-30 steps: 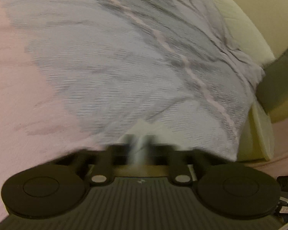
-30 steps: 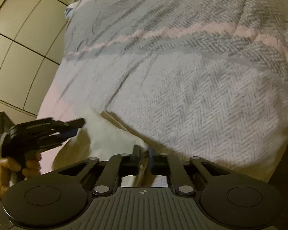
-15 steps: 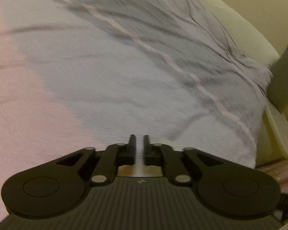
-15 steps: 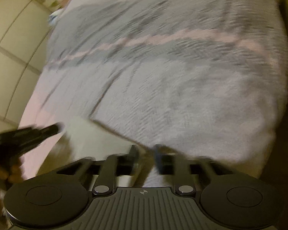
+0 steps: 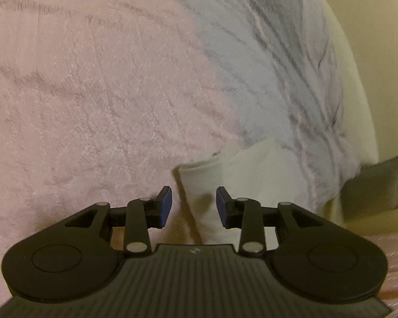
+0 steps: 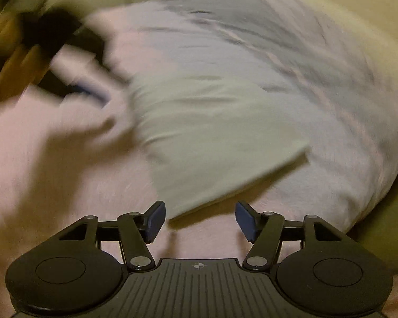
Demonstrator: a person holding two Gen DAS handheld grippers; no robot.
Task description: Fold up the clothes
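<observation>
A cream-white garment lies folded flat on the pink bedcover, its near corner just in front of my right gripper, which is open and empty. In the left wrist view the same garment shows an upright fold edge between the open fingers of my left gripper, which holds nothing. The left gripper appears blurred at the upper left of the right wrist view.
A grey herringbone blanket with a pink stripe lies beyond the garment on the pink bedcover. A dark grey cushion sits at the right against a cream wall.
Both grippers were shut on the white garment a second ago; both have opened and let it go. It now lies on the bed and both cameras have pulled back.
</observation>
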